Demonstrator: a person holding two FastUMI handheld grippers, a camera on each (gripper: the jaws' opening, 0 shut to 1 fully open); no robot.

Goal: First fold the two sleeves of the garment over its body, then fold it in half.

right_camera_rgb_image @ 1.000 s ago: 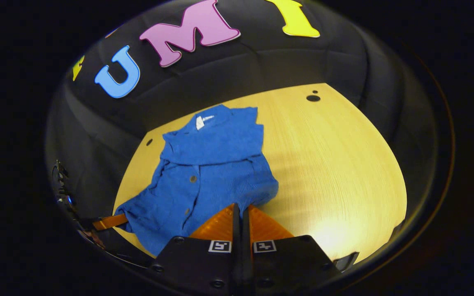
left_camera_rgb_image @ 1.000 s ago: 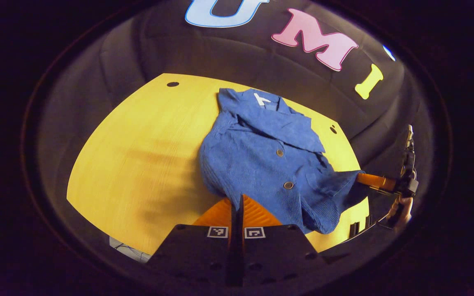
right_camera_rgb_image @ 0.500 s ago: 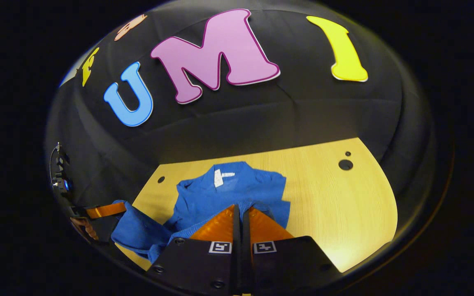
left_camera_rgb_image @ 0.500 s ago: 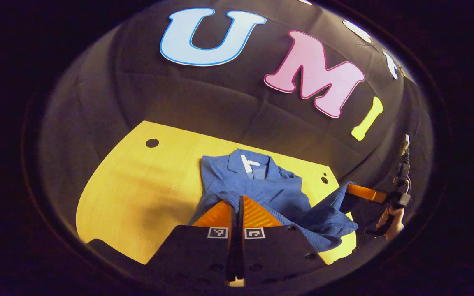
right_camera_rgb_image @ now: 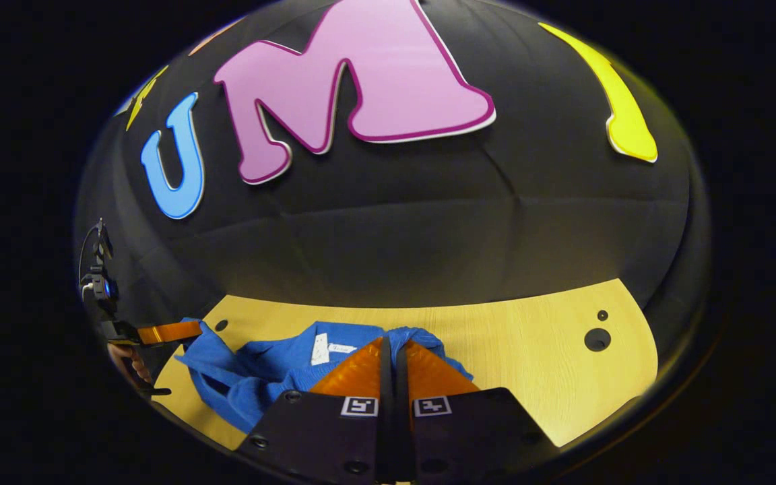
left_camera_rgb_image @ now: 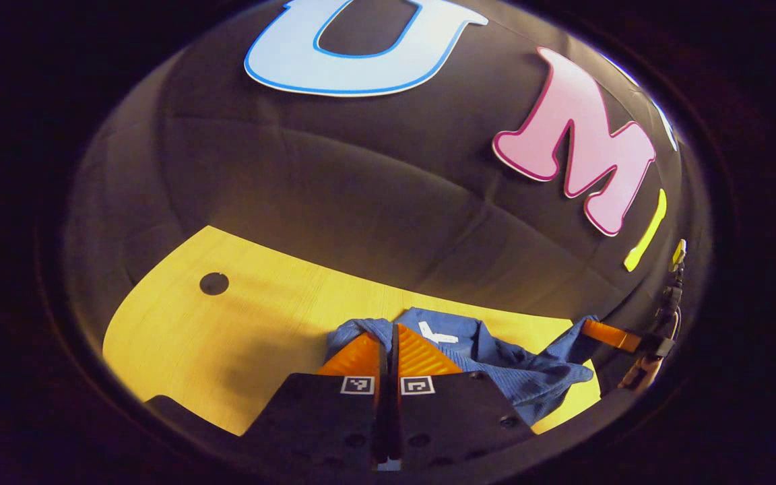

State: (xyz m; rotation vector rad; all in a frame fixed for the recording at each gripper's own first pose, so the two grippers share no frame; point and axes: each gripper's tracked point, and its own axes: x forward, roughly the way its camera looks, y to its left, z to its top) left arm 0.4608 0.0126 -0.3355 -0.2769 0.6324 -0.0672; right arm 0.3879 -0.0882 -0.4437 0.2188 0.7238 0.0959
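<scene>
In the left gripper view, the left gripper (left_camera_rgb_image: pixel 389 335) is being held low over the yellow wooden counter (left_camera_rgb_image: pixel 240 350), with its jaws clenched together on a bunched edge of the blue garment (left_camera_rgb_image: pixel 496 367). The cloth is being pinched right at the fingertips (left_camera_rgb_image: pixel 360 350), where a rounded fold of it is showing just to their left. A white label (left_camera_rgb_image: pixel 436 334) inside the collar is lying just beyond the tips. Farther to the right in that view, the right gripper (left_camera_rgb_image: pixel 593 329) is being seen side-on, with a corner of the same garment being gripped at its end, and the hand (left_camera_rgb_image: pixel 637 376) carrying it is partly showing below. A round dark hole (left_camera_rgb_image: pixel 214 283) is showing in the counter well to the left of the garment.

In the right gripper view, the right gripper (right_camera_rgb_image: pixel 393 340) is likewise being kept with its jaws pressed together on blue fabric, which is being draped over and around the tips. The garment (right_camera_rgb_image: pixel 260 367) is lying crumpled on the counter (right_camera_rgb_image: pixel 536 364), stretching from these jaws toward the left gripper (right_camera_rgb_image: pixel 186 330) at the left edge, where another corner is being held. The black cloth wall (right_camera_rgb_image: pixel 428 222) is rising just behind the counter's far edge.
</scene>
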